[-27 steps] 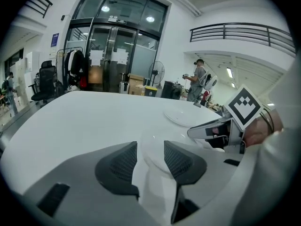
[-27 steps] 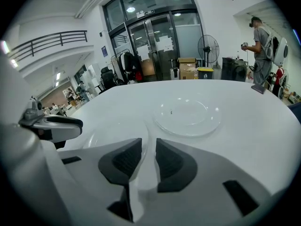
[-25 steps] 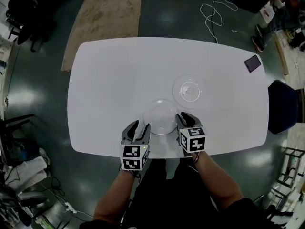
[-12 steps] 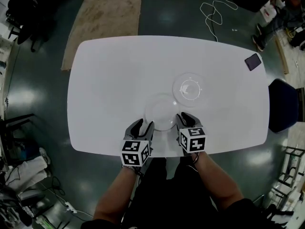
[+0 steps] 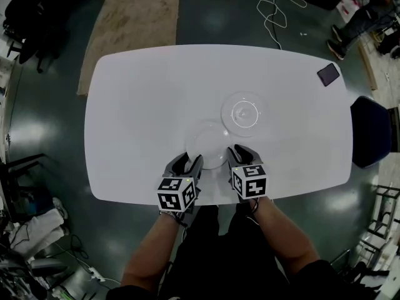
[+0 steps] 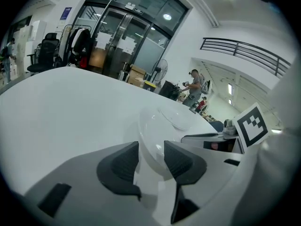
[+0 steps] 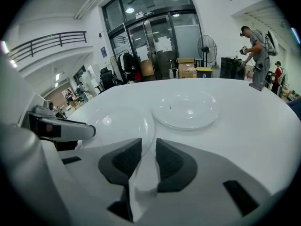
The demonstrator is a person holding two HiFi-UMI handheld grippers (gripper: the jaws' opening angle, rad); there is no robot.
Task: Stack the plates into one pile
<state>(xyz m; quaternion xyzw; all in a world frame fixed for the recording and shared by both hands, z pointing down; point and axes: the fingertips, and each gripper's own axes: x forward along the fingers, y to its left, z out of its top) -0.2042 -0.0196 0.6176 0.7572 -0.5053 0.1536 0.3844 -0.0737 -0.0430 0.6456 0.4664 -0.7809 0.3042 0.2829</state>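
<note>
A rug [image 5: 134,24] lies on the floor beyond the far left corner of the white desk [image 5: 137,105]. At the desk's near edge, the left hand-held gripper [image 5: 187,163] is rolled to one side. Its jaws stand wide, the near-left rim of the near plate [image 5: 208,144] passes between the pads, and a gap shows beside the left pad. That clear plate lies on the desk just ahead of the person, between the two grippers. The right hand-held gripper [image 5: 238,154] points down at the plate's near-right rim. Its jaws are narrow and closed on the thin edge, which runs slantwise between the pads, and they have just eased a little wider. The far plate [image 5: 244,113], also clear, lies flat just beyond and to the right of the near plate; the two are side by side, not stacked. A phone [image 5: 328,74] lies near the desk's far right corner, and a dark chair [image 5: 370,139] stands at its right end.
</note>
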